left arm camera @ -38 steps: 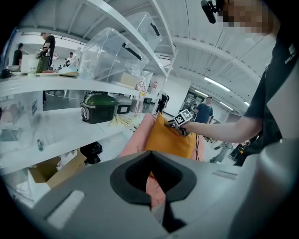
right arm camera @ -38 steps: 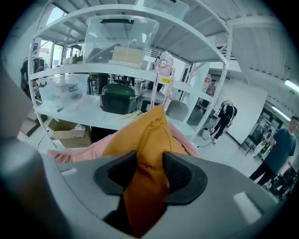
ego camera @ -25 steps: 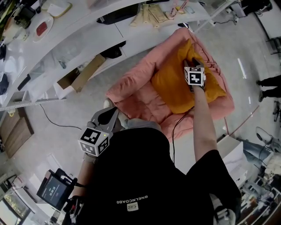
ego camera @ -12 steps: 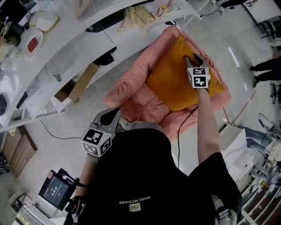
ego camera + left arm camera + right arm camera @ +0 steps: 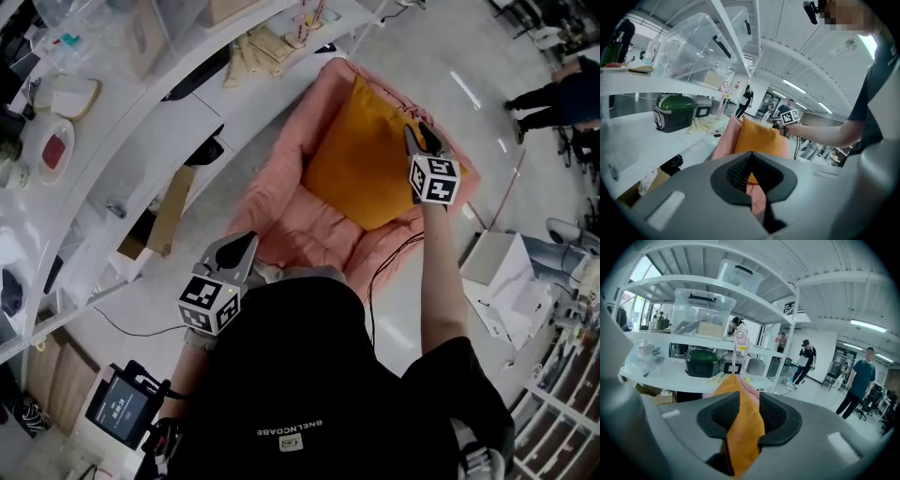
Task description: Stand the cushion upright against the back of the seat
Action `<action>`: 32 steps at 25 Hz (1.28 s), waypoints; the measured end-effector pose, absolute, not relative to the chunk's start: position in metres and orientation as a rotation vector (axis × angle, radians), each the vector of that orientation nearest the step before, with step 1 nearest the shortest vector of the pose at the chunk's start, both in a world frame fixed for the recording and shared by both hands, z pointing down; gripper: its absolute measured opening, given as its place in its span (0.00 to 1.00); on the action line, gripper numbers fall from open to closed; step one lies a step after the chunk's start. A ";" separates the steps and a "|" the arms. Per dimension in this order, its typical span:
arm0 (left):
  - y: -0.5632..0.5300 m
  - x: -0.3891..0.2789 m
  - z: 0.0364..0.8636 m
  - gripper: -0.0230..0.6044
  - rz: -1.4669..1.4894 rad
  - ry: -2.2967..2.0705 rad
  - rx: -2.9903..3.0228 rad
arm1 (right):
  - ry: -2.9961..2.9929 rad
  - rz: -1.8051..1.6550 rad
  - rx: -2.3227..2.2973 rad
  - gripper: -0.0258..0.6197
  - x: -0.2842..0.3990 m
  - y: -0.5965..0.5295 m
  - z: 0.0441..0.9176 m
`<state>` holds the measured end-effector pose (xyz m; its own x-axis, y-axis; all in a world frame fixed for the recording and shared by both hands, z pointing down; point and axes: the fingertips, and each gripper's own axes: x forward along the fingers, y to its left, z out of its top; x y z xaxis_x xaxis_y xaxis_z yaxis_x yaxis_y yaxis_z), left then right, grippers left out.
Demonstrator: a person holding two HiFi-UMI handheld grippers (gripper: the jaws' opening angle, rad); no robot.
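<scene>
An orange cushion (image 5: 361,159) stands tilted on the pink padded seat (image 5: 281,202), leaning toward the seat's raised back. My right gripper (image 5: 422,141) is at the cushion's right edge, shut on the orange fabric (image 5: 745,432), which runs up between the pads (image 5: 723,416). Its jaws have just been closing, with the cushion fabric between them. My left gripper (image 5: 242,246) hangs off the seat's near end, apart from it, shut with nothing in it. In the left gripper view the cushion (image 5: 757,138) and the seat (image 5: 726,140) lie ahead past the jaws.
A long white shelf unit (image 5: 141,122) runs along the seat's left, with a cardboard box (image 5: 164,211) beneath it. A black cable (image 5: 389,267) trails off the seat. A white box (image 5: 502,277) sits on the floor to the right. People (image 5: 553,89) stand far right.
My right gripper has risen with the cushion's edge, and the cushion has tipped from lying flat to standing more upright toward the seat's back. My left gripper has shifted slightly.
</scene>
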<state>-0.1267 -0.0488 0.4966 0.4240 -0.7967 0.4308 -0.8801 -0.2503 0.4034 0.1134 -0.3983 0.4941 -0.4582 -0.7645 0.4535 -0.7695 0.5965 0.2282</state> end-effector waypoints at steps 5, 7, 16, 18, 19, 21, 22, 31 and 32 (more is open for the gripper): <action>-0.061 -0.132 0.488 0.06 0.211 -1.293 2.201 | -2.313 0.049 1.366 0.17 0.129 -0.364 0.466; -0.061 -0.127 0.483 0.06 0.214 -1.264 2.239 | -2.337 0.085 1.433 0.14 0.140 -0.343 0.453; -0.073 -0.113 0.469 0.06 0.222 -1.027 2.420 | -2.317 0.134 1.638 0.09 0.156 -0.246 0.413; -0.074 -0.107 0.466 0.06 0.225 -0.973 2.455 | -2.312 0.156 1.681 0.08 0.158 -0.224 0.410; -0.073 -0.104 0.464 0.06 0.225 -0.948 2.471 | -2.313 0.170 1.701 0.08 0.158 -0.213 0.410; -0.070 -0.098 0.463 0.06 0.228 -0.899 2.499 | -2.310 0.192 1.741 0.08 0.157 -0.189 0.410; -0.068 -0.095 0.463 0.06 0.231 -0.876 2.510 | -2.307 0.200 1.762 0.07 0.156 -0.178 0.410; -0.048 -0.053 0.472 0.06 0.316 -0.690 2.565 | -2.295 0.261 1.854 0.06 0.158 -0.087 0.419; -0.046 -0.044 0.472 0.06 0.329 -0.669 2.573 | -2.301 0.275 1.845 0.06 0.158 -0.079 0.423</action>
<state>-0.0442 -0.0456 0.4719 0.8531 -0.3999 0.3352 -0.5096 -0.7768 0.3701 0.1578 -0.0793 0.4234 -0.2139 -0.9434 0.2536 -0.9766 0.2128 -0.0321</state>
